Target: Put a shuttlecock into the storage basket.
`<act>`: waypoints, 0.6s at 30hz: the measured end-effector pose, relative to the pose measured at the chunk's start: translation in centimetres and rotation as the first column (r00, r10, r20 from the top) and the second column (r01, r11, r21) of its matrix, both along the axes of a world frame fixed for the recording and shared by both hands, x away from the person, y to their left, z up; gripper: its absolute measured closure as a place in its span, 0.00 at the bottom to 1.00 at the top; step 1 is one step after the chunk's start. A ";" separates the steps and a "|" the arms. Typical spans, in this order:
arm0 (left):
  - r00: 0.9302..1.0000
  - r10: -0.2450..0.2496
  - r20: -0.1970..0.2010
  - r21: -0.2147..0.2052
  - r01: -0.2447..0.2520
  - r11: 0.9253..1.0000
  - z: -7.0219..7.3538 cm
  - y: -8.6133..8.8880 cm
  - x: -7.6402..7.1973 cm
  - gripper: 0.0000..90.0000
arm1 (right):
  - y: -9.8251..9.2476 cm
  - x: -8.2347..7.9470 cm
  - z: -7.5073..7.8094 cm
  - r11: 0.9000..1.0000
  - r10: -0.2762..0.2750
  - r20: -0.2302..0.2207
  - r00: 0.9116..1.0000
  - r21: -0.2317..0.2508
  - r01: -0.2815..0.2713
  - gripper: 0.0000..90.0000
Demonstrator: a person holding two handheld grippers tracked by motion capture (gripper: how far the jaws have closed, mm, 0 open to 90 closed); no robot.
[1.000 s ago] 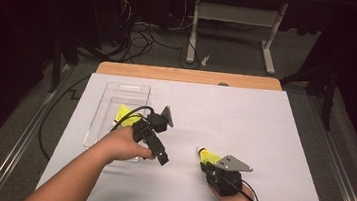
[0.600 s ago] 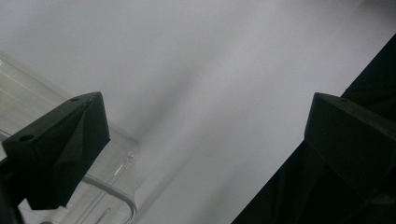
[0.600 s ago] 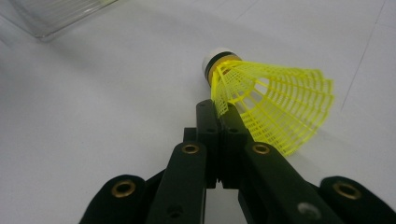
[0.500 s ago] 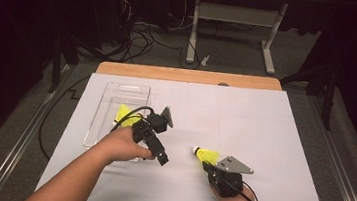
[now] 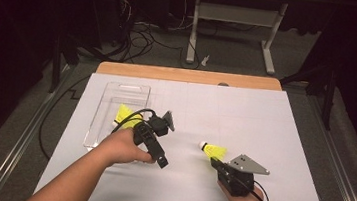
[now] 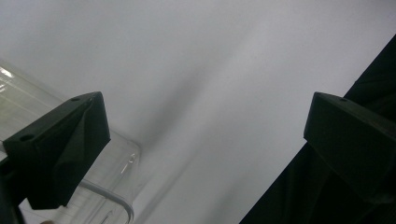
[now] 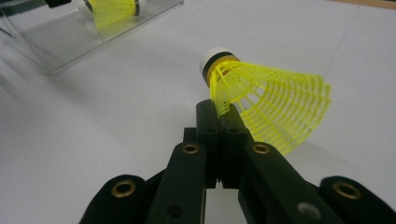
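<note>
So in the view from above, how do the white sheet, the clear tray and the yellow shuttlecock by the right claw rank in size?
Largest to smallest:
1. White sheet, covering most of the table.
2. Clear tray.
3. Yellow shuttlecock, gripped at its skirt by the right claw.

A wooden table (image 5: 189,75) stood covered by a white sheet (image 5: 245,112). On the sheet, at about nine o'clock, lay a clear plastic tray (image 5: 117,90); at about five o'clock from centre a yellow shuttlecock (image 5: 214,149) touched it.
</note>
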State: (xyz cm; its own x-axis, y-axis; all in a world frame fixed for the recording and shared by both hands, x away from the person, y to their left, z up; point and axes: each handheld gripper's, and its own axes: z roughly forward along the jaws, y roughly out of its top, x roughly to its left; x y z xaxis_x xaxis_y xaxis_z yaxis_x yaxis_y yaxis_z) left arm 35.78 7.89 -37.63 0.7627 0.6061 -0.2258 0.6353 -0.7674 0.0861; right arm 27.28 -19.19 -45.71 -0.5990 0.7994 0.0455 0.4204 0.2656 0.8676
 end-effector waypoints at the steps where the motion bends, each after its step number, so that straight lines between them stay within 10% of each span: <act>1: 1.000 -0.001 -0.001 -0.002 0.001 1.000 0.0 0.0 0.0 0.01 | -0.2 0.0 0.1 1.000 -0.004 0.000 1.000 0.003 0.004 1.00; 18: 1.000 -0.021 0.003 0.012 0.021 1.000 -0.6 -0.2 -0.6 0.01 | -2.8 -0.3 1.4 0.997 -0.028 0.071 0.997 0.074 0.023 1.00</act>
